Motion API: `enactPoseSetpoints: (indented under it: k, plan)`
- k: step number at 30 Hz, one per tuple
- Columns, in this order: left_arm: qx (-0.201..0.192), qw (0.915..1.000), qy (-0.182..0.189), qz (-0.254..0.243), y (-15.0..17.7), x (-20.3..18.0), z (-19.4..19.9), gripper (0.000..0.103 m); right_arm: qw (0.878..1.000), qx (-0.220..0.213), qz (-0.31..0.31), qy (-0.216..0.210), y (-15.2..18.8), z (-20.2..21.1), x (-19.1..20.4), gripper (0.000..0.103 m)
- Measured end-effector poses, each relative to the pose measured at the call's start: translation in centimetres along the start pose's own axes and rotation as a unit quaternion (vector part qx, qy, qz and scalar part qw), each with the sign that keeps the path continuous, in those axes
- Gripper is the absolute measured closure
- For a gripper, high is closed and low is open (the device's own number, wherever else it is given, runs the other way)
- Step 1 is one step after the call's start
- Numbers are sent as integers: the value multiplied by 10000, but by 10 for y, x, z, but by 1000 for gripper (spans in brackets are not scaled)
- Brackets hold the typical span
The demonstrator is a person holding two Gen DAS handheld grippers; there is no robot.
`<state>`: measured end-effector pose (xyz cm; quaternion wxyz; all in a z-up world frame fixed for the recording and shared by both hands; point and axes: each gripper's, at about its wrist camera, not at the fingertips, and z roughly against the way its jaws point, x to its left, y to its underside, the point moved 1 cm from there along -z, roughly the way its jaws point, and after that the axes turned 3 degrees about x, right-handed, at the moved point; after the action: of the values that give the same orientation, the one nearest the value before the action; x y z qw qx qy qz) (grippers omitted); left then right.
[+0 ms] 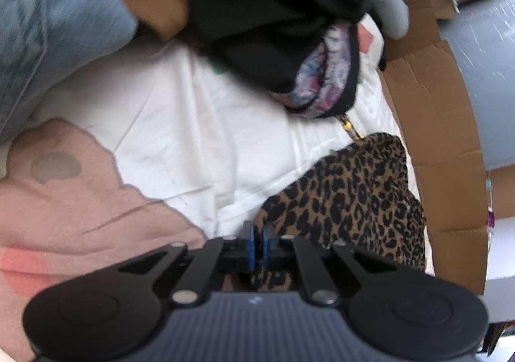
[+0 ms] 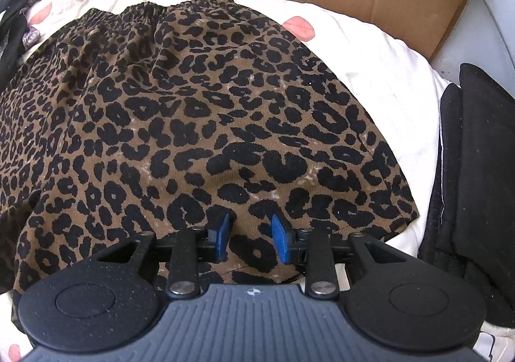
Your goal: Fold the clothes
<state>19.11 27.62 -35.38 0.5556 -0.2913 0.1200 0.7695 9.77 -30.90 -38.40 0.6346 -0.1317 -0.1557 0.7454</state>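
With our left gripper clamped on the skirt's edge on the bed and our right gripper apart over the hem, we should pinch before lifting evenly.

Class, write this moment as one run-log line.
garment: leopard-print skirt spread on white bedding | left claw: shut on skirt edge | right claw: open over skirt | fold: not yet made

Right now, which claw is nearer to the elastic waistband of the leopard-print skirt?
Cannot tell. The right claw hangs open over the hem, opposite the elastic waistband. The left claw is shut on the leopard-print skirt edge; no waistband shows there.
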Motion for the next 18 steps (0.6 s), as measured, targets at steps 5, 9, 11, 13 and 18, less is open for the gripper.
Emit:
enactPoseSetpoints:
  k: [5,9,11,13,18]
  plan:
    - [-1,9996,-12,-291,1,-26,8,98,10000,-22,-68,-41,-3,5,-1,67]
    - [142,9973,-340,-636,2,-52,4,98,9998,-76,-130,-118,-6,9,-1,63]
    - [182,9961,-432,-744,3,-61,0,98,9996,-128,-182,-152,-8,11,0,59]
    - [233,9947,-514,-861,5,-70,-5,98,9996,-148,-192,-159,-9,12,0,57]
    - [405,9907,-563,-1171,10,-93,-14,98,9994,-198,-219,-195,-14,13,1,46]
